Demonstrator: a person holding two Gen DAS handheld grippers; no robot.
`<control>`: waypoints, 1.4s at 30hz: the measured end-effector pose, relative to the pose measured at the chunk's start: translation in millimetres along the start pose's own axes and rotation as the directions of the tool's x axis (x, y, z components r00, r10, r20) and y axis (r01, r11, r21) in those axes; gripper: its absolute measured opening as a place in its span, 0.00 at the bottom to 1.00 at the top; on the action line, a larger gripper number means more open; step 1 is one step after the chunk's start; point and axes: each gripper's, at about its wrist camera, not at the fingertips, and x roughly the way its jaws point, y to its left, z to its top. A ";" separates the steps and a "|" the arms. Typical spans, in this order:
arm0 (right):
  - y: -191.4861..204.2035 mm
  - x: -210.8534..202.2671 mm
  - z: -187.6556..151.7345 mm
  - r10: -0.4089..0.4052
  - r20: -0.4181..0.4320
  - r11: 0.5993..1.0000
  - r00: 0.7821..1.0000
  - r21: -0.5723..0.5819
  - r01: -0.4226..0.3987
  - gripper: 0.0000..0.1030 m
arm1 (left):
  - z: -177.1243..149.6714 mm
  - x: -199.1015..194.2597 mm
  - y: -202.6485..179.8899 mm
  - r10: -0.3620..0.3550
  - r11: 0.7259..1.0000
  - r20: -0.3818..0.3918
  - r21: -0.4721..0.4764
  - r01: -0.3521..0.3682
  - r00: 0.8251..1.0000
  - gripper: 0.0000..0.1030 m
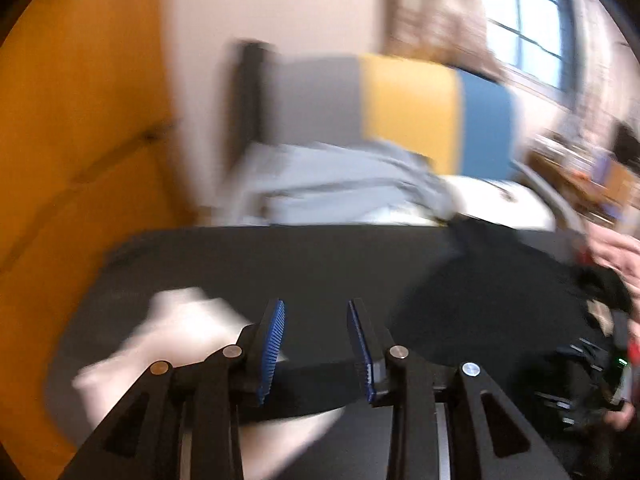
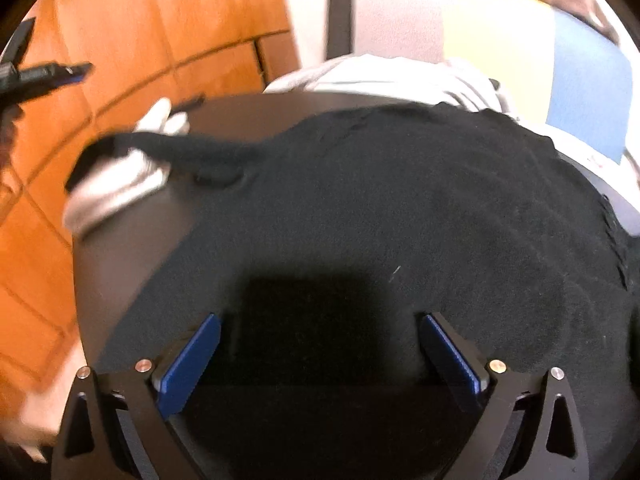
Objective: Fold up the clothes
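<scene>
The left gripper (image 1: pixel 316 344) hangs over the near edge of a dark table (image 1: pixel 248 264), its blue pads (image 1: pixel 274 344) parted with nothing between them; only the bare tabletop shows in the gap. Just left of those jaws, and partly behind the left finger, lies a pale folded cloth (image 1: pixel 176 328), blurred in this view. Off to the right of the jaws the black garment (image 1: pixel 492 292) spreads across the table, and at the far right edge a hand (image 1: pixel 616 260) shows above the other tool, too smeared to read further.

The right gripper (image 2: pixel 320 356) sits low over the black garment (image 2: pixel 400 200), its jaws spread wide. The fabric lies flat under and ahead of the gap, and the pads (image 2: pixel 192 360) press on nothing. Ahead and to the left of these jaws one sleeve (image 2: pixel 172 148) of the garment stretches out over the pale folded cloth (image 2: pixel 116 192), which rests near the table's left edge. Farther left, up in the air over the orange floor (image 2: pixel 160 32), the left gripper (image 2: pixel 52 74) shows side-on.

Beyond the table, straight ahead of both sets of jaws, light grey bedding (image 1: pixel 340 184) is heaped on a bed, with a headboard (image 1: pixel 408 112) in grey, yellow and blue panels behind it.
</scene>
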 end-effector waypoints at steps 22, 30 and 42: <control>1.7 51.6 24.6 -0.045 -0.086 0.999 0.995 0.023 0.047 1.00 | 0.8 219.4 -33.9 0.110 0.994 -0.243 0.041 -0.103 0.964 0.43; 3.6 61.4 23.4 -0.075 -0.077 0.994 0.994 0.074 0.081 1.00 | -2.7 220.7 -11.1 0.192 0.979 -0.176 -0.029 -0.200 0.966 0.49; -28.9 31.9 21.0 0.053 0.060 0.967 0.997 0.245 -0.066 0.94 | -63.5 116.9 -96.0 -0.110 0.945 -0.002 -0.309 0.104 0.994 0.37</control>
